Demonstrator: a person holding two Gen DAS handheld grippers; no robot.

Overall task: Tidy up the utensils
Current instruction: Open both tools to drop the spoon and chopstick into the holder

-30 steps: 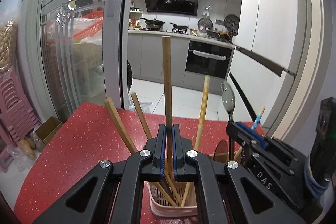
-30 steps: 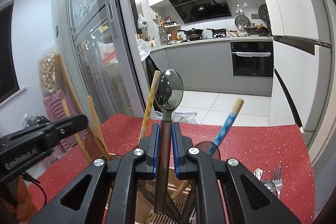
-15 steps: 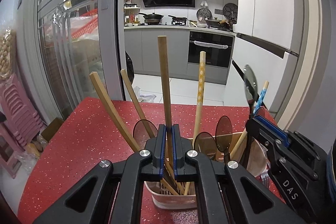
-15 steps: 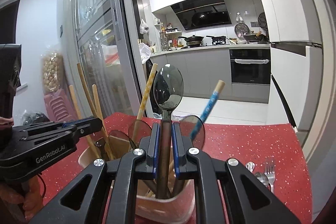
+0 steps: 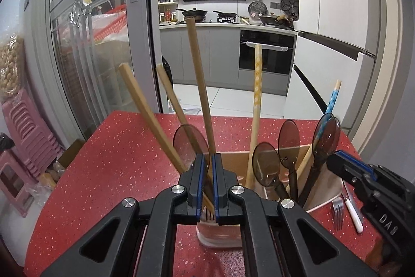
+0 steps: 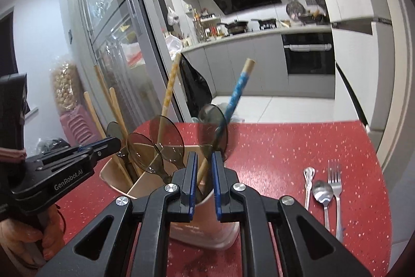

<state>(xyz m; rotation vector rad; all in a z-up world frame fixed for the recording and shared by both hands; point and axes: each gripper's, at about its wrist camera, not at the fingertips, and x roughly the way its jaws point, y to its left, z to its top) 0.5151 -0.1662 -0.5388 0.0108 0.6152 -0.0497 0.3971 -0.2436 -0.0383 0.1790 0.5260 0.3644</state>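
My left gripper (image 5: 206, 160) is shut on a long wooden chopstick (image 5: 199, 85), whose lower end reaches down into the beige utensil holder (image 5: 220, 235). Several other wooden chopsticks and dark see-through spoons stand in that holder. My right gripper (image 6: 203, 160) hangs over the holder's right compartment (image 6: 111, 175) with its jaws narrow. The dark spoon (image 6: 212, 126) rises just past its tips, and the handle runs down into the holder. From the left wrist view the right gripper (image 5: 334, 162) touches that spoon (image 5: 326, 133) at the neck. The left gripper (image 6: 114, 143) shows at the left.
The holder stands on a red speckled table (image 6: 298, 142). A fork (image 6: 333, 173), a metal spoon (image 6: 322, 192) and another metal handle (image 6: 308, 173) lie to its right. A white-handled knife (image 5: 352, 212) lies there too. A person's hand (image 6: 20, 238) grips the left tool.
Both grippers have sunk toward the holder. The chopstick and the spoon have gone down into it, and the holder's rim and the standing spoons have come into view.
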